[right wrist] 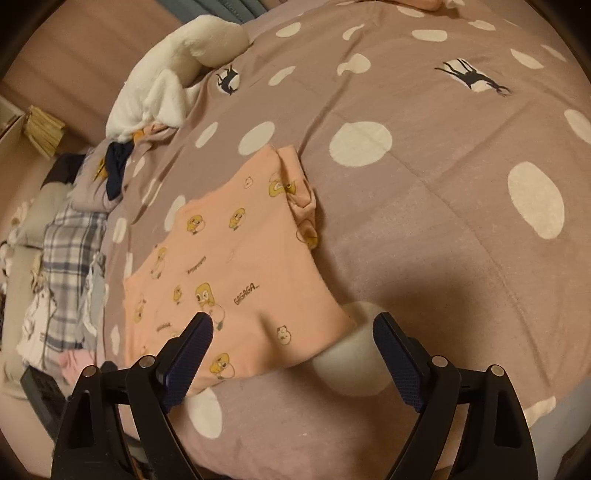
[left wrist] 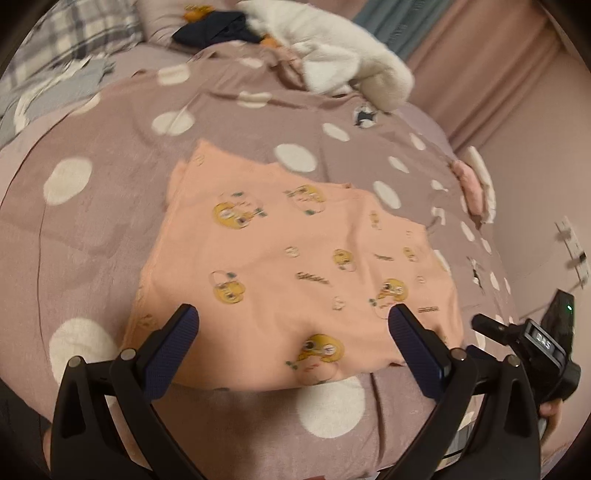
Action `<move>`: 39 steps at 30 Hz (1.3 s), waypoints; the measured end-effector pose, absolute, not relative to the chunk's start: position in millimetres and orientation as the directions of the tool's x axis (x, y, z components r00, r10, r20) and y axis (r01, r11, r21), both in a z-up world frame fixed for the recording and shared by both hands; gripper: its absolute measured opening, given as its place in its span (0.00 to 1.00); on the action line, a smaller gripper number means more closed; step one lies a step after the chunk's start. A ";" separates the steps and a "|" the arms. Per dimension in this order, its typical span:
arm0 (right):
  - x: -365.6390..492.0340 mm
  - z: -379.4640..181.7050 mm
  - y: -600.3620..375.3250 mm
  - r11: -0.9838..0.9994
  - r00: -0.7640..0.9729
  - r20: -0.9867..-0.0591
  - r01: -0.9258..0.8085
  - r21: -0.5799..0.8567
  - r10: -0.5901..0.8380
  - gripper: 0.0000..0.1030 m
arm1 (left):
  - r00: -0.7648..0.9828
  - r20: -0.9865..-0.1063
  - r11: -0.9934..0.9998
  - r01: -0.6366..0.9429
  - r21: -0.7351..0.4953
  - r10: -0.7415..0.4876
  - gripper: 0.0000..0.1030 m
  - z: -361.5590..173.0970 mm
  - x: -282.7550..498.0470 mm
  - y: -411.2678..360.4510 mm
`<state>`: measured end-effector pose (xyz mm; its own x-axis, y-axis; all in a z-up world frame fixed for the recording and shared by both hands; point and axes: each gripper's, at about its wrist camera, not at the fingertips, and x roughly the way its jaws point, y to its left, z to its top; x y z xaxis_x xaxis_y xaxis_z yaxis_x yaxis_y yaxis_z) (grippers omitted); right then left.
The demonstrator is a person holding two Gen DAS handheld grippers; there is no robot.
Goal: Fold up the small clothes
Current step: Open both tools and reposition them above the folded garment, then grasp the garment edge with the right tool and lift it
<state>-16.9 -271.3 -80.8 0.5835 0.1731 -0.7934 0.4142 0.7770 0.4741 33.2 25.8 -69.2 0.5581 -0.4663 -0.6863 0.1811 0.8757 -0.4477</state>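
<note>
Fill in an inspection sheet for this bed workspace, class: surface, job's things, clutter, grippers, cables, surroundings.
Surface: bedspread, mauve with white dots, wrinkled.
Job's things: peach garment with a duck print, lying flat, partly folded; bunched edge on its far right side in the right wrist view.
Clutter: white plush toy, dark cloth, plaid cloth and a clothes pile beyond it.
Grippers: left gripper open above the garment's near edge; right gripper open at its near corner; neither holds cloth.
Cables: nothing seen.
Surroundings: pink curtain, wall socket.
</note>
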 end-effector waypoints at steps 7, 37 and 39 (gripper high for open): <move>-8.2 -90.8 -269.7 0.778 0.550 -0.812 0.418 0.469 0.195 0.86 | 0.589 -0.647 0.867 0.220 -0.448 -0.484 1.00 -62.2 26.1 16.6; 17.9 -98.1 -247.1 0.750 0.772 -0.599 0.265 0.607 0.212 0.18 | 0.600 -0.698 0.908 0.128 -0.400 -0.392 1.00 -71.1 31.0 50.7; 22.0 -91.0 -238.0 0.767 0.784 -0.583 0.236 0.597 0.212 0.18 | 0.609 -0.695 0.908 0.110 -0.404 -0.383 1.00 -70.3 30.7 59.1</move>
